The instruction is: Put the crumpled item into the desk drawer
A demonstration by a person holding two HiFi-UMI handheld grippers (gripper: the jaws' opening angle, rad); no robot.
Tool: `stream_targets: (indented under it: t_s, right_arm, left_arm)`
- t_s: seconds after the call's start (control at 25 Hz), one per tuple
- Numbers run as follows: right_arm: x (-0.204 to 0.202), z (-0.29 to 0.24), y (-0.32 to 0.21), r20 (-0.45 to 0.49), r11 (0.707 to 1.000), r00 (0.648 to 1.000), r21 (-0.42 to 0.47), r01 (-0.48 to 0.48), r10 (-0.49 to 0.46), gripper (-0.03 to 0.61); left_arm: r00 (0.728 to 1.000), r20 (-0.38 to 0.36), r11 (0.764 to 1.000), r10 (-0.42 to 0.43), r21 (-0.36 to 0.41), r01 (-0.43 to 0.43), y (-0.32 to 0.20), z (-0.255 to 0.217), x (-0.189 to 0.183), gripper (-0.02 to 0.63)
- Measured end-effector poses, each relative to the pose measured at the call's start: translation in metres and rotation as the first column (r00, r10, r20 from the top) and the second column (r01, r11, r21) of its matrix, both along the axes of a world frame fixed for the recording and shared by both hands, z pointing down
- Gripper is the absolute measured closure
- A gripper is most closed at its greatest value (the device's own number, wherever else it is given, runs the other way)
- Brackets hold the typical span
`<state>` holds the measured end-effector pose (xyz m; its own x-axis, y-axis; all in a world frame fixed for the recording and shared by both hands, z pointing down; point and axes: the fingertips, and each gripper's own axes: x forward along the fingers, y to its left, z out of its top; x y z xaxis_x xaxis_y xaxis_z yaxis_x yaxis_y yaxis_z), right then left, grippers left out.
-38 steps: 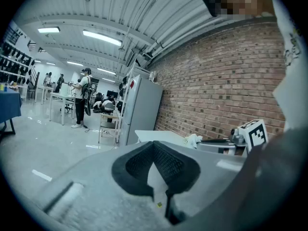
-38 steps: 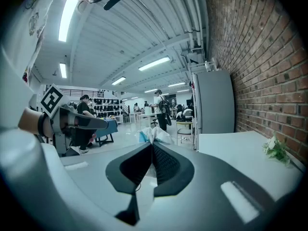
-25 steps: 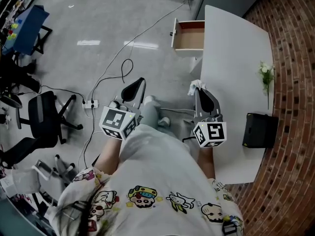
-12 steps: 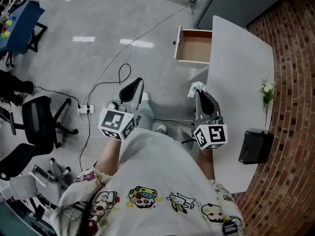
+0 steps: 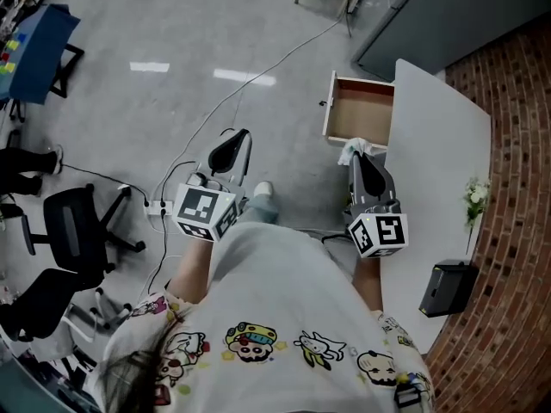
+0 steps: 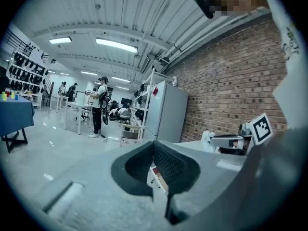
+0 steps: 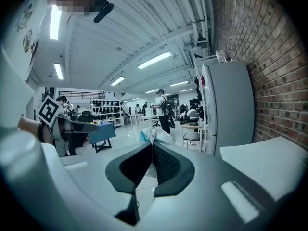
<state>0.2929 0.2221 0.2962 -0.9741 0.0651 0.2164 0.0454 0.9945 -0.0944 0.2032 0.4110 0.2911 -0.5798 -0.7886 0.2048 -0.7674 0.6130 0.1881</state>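
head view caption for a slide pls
Right tongs hold a crumpled tissue near the open desk drawer; left tongs shut, empty.

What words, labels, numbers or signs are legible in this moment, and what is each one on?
No legible text in any view.
On the marker cubes: black-and-white square patterns, no words.
On the shirt: cartoon prints; any lettering is too small to read.
On the fridge: a small red mark, too small to read.

Crumpled white paper (image 5: 349, 150), pinched in right gripper (image 5: 358, 160) tips, just beside drawer (image 5: 362, 114) near corner; drawer pulled out, brown inside w/ white walls.
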Motion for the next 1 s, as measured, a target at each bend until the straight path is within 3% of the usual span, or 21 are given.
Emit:
stream_targets:
  t_s: [0.32,0.52,0.72,1.0]
  right_arm:
    - [-0.060,-0.001,0.011,-0.005,0.999,0.999,0.012,-0.043,0.043,0.563]
    - [-0.079,0.005,0.014,-0.042,0.998,0.998,0.015,-0.056,0.057,0.563]
    - [-0.097,0.015,-0.001,-0.077,0.997,0.994,0.016,-0.071,0.072,0.563]
    - [-0.143,0.032,-0.041,-0.080,0.995,0.992,-0.001,-0.097,0.096,0.563]
  left_arm:
    - [1.000,0.017,0.999,0.026,-0.019,-0.026,0.015,0.002,-0.064,0.614]
    - [1.000,-0.024,1.000,0.018,-0.017,-0.019,0.022,0.013,-0.085,0.614]
    - [0.998,-0.059,1.000,0.011,-0.019,-0.013,0.017,0.028,-0.107,0.615]
    - [0.999,-0.045,0.999,0.012,-0.036,-0.014,-0.011,0.036,-0.159,0.615]
